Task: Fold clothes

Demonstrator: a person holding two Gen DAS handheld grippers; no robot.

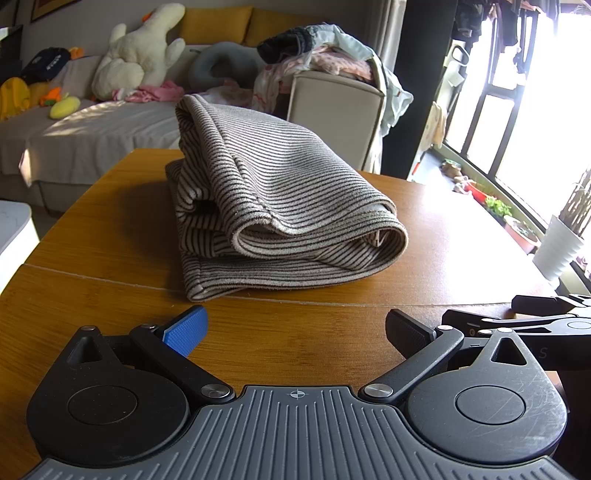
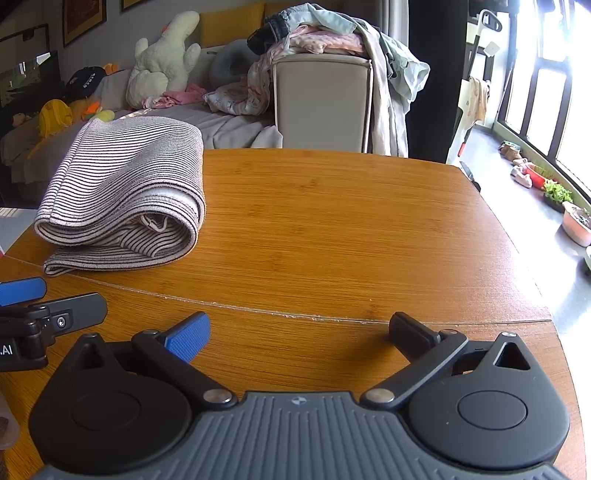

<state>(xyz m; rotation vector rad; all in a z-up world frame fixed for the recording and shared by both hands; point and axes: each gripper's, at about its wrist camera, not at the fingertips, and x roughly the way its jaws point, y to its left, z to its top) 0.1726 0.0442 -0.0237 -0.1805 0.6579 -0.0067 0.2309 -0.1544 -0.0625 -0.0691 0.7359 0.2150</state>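
A striped grey-and-black garment (image 1: 273,206) lies folded into a thick bundle on the wooden table (image 1: 110,236). In the right wrist view the same garment (image 2: 125,192) sits at the left of the table (image 2: 332,229). My left gripper (image 1: 295,332) is open just in front of the bundle's near edge, nothing between its fingers. My right gripper (image 2: 299,334) is open over bare wood, well to the right of the garment. The right gripper's tip (image 1: 539,314) shows at the right edge of the left wrist view, and the left gripper's fingers (image 2: 22,291) show at the left edge of the right wrist view.
Behind the table stands a beige chair (image 2: 321,99) heaped with loose clothes (image 2: 332,33). A sofa (image 1: 92,129) with plush toys lies beyond on the left. A white ribbed pot (image 1: 557,247) and floor plants (image 2: 557,192) are by the window on the right. A seam (image 2: 295,314) crosses the tabletop.
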